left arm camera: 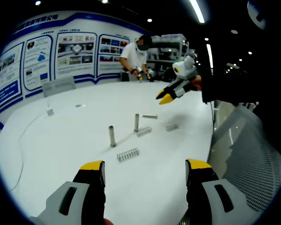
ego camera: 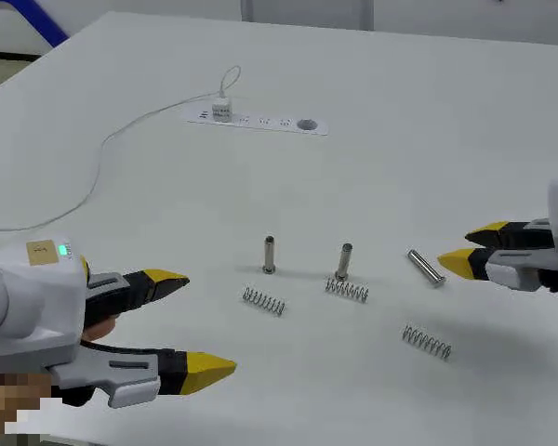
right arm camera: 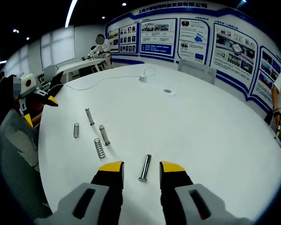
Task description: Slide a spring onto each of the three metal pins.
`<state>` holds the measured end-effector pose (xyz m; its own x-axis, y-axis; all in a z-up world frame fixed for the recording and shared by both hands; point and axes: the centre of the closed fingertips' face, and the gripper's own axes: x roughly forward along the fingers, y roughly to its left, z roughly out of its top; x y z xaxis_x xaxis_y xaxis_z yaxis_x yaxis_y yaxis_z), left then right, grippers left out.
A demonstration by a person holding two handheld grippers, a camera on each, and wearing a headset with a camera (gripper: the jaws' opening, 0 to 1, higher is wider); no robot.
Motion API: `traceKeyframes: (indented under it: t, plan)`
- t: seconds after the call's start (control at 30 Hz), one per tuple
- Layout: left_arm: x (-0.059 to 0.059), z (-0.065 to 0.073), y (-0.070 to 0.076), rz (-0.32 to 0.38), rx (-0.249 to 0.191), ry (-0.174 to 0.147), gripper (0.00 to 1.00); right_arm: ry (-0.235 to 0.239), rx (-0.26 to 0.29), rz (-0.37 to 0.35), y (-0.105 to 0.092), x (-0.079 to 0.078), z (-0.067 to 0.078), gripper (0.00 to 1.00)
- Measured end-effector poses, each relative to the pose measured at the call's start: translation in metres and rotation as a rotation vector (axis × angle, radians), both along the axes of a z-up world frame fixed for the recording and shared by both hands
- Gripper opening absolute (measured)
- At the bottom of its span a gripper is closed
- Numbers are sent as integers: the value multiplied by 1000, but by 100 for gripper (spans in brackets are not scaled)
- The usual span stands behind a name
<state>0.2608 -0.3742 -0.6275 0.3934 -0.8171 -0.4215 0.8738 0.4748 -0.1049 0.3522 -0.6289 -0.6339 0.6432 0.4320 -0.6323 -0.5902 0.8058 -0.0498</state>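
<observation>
Now, pins: left pin (ego camera: 269, 254) and middle pin (ego camera: 343, 261) stand upright; lying pin (ego camera: 425, 267) rests flat to their right. All three are bare.
Springs: all loose on the table (ego camera: 400, 111). The left spring (ego camera: 263, 301) is just in front of the left pin. The middle spring (ego camera: 346, 290) is at the middle pin's foot; I cannot tell whether they touch. The right spring (ego camera: 426, 342) lies apart, nearer me.
Step, as I judge it: take up the lying pin.
Doing it well: close across the shaft near one end so it cannot roll, leaving the other end free for a spring.
Right hand-held gripper (ego camera: 458, 249): jaws parted, empty, low over the table, tips just beside the lying pin and aimed at it.
Left hand-held gripper (ego camera: 205, 323): jaws wide apart, empty, level, pointing toward the springs from well back.
</observation>
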Motion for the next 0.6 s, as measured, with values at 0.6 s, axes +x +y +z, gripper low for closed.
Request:
traceKeyframes:
  t: [0.6]
  plan:
    - [0,-1,1,7,-2,4,71,116,-101,-20,10,27,-34,21]
